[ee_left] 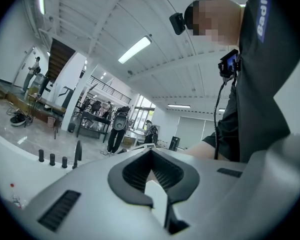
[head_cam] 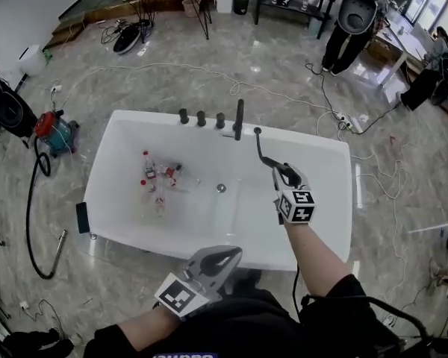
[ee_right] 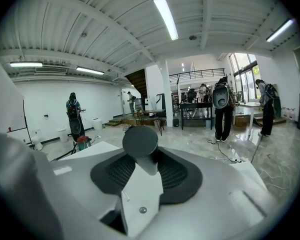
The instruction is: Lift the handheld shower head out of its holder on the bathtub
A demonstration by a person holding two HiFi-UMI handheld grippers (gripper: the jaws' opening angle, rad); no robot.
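The white bathtub (head_cam: 127,129) fills the middle of the head view. My right gripper (head_cam: 286,174) hangs over the tub's right half, shut on the handle of the dark handheld shower head (head_cam: 262,150), which rises clear of the rim toward the taps. In the right gripper view the round dark shower head (ee_right: 140,141) stands up between the pads of the right gripper (ee_right: 142,160). My left gripper (head_cam: 231,253) is near my body, in front of the tub's near rim; its tips meet with nothing between them, and in its own view the left gripper (ee_left: 151,151) points level.
A dark spout (head_cam: 239,119) and three knobs (head_cam: 201,118) line the tub's far rim. Small bottles (head_cam: 158,181) lie inside near the drain (head_cam: 221,188). A red vacuum (head_cam: 54,133) and cables lie on the floor at left; a person (head_cam: 351,21) stands far behind.
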